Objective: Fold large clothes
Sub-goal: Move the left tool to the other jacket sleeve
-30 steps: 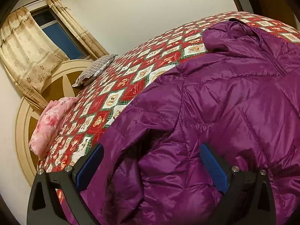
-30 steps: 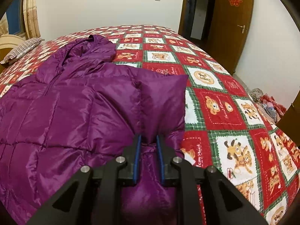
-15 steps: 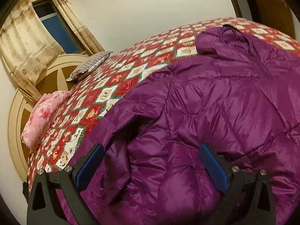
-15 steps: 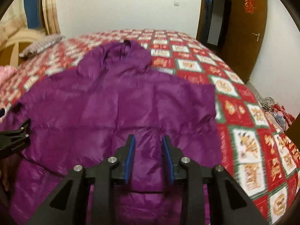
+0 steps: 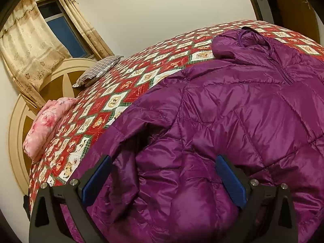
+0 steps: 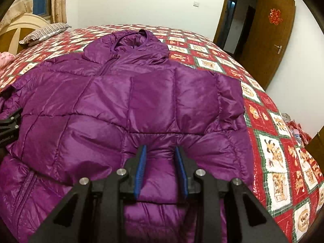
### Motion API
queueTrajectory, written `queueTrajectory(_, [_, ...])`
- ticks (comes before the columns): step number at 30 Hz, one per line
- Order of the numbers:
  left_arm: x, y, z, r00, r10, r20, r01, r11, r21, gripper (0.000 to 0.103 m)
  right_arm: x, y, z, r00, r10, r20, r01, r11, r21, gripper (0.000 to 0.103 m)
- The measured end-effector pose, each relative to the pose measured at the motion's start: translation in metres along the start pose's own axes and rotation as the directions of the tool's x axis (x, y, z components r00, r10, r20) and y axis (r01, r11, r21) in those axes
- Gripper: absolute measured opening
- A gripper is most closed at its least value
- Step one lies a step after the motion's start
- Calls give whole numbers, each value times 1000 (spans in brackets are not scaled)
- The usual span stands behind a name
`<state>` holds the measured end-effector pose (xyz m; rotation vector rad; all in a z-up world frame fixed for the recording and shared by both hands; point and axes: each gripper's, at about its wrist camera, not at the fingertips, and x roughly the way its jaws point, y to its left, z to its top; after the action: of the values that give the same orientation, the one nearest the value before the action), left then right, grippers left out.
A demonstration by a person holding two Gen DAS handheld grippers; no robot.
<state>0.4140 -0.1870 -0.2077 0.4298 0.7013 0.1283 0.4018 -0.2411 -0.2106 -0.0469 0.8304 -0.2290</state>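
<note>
Spread wide, the jaws of my left gripper (image 5: 162, 174) stand apart with nothing between them but open air above the purple down jacket (image 5: 232, 111). From the left wrist view the blue pads (image 5: 230, 182) frame a rumpled sleeve (image 5: 129, 172) that lies folded in over the jacket's side, a dark hollow showing where it bends. The jacket lies front up, its zip running toward the hood (image 5: 241, 42) at the far end. It rests on a bed covered by a red, white and green bear-print quilt (image 5: 113, 101). On the quilt's far left side I see a folded pink floral blanket (image 5: 46, 125) and, beyond it, a striped pillow (image 5: 99, 70) against the round cream headboard (image 5: 18, 125). Beige curtains (image 5: 26, 46) hang by a dark window.

From the right wrist view, my right gripper (image 6: 161, 172) hovers over the lower right part of the jacket (image 6: 121, 105), its jaws partly parted and holding nothing; whether the tips touch the fabric I cannot tell. The right sleeve (image 6: 220, 105) is folded in across the chest, its edge running beside the quilt (image 6: 279, 141). The hood (image 6: 129, 44) lies flat at the far end. My left gripper (image 6: 9, 123) shows at the left edge, just beside the jacket's side. A brown door (image 6: 269, 40) stands open at the far right.
</note>
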Motion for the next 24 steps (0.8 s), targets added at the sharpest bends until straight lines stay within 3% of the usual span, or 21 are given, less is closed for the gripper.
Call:
queueTrajectory(12, [2,4,3,999,-37,-18,37,999,-8,102,1,3,-1,1000,-13,2,13,1000,-8,34])
queueTrajectory(14, [1,18,9,995,-92,-39,92,996,-22,102,1,3,0,1000,-16,-2,16,1000,-12,34])
queueTrajectory(16, [-10,39,14,995,-93,-30,92,995,-49,102,0,-1,2,1000,5,-11,-5,1000,-9,35])
queueTrajectory(17, [-23,60,16,995,-96,-6,95,993,-76,102,-3,-4,4,1000,18,-17,-18,1000,-9,38])
queueTrajectory(19, [-45,100,13,993,-109,41,112,988,-107,102,-18,-13,4,1000,18,-14,-18,1000,-2,67])
queueTrajectory(20, [-55,118,7,995,-87,57,93,989,-110,102,-28,-17,2,1000,14,6,-14,1000,15,73])
queueTrajectory(22, [-67,155,-10,997,-35,66,42,993,-114,102,-52,-24,-5,999,31,44,-33,999,39,78])
queueTrajectory(24, [-72,198,-37,999,30,24,-27,992,-124,102,-70,-26,-15,998,43,50,-45,998,38,78])
